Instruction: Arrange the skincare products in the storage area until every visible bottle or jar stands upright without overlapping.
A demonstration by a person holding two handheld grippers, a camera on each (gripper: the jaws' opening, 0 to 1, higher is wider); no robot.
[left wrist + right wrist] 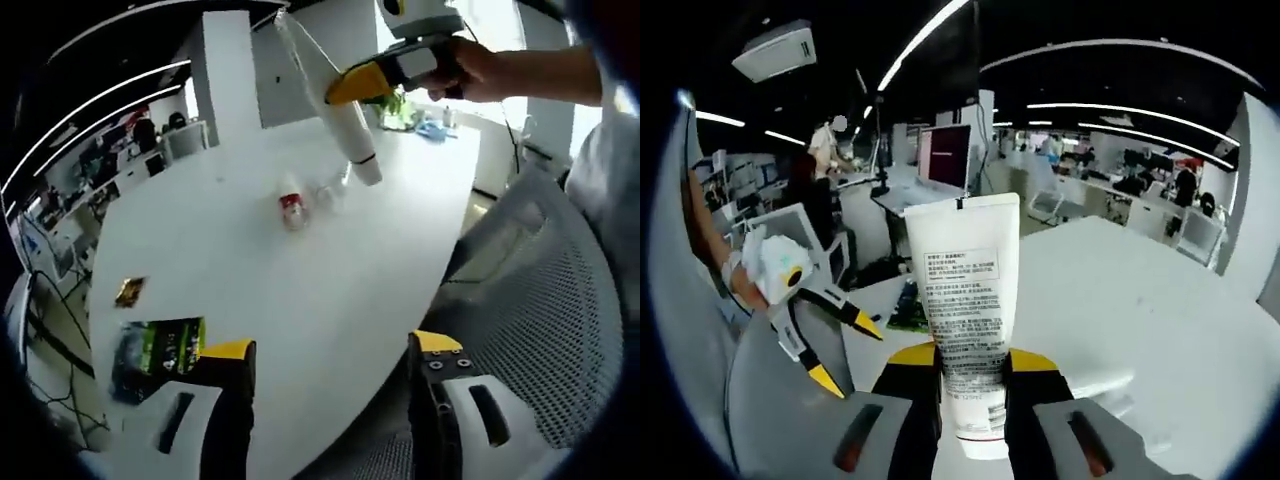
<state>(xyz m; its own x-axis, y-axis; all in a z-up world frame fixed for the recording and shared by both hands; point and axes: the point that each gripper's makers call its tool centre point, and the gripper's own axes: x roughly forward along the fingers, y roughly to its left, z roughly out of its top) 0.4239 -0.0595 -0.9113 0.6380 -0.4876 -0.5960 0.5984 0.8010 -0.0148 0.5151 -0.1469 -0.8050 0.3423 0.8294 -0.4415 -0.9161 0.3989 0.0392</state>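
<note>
My right gripper (973, 362) is shut on a white squeeze tube (963, 270) with printed text, which stands straight up between its jaws. In the left gripper view the same tube (340, 112) hangs slanted over the white table (300, 290), cap end down, held by the right gripper (362, 86) in a person's hand. Below the cap, a small red-labelled jar (292, 209) and a clear jar (328, 195) sit on the table. My left gripper (335, 375) is open near the table's edge with nothing between its jaws. It also appears open at the left, the left gripper (847, 352).
A green and black packet (160, 350) and a small gold packet (130, 291) lie near the table's left edge. A grey mesh chair (545, 300) stands close on the right. Green items (400, 108) sit at the far end. Desks and people fill the office behind.
</note>
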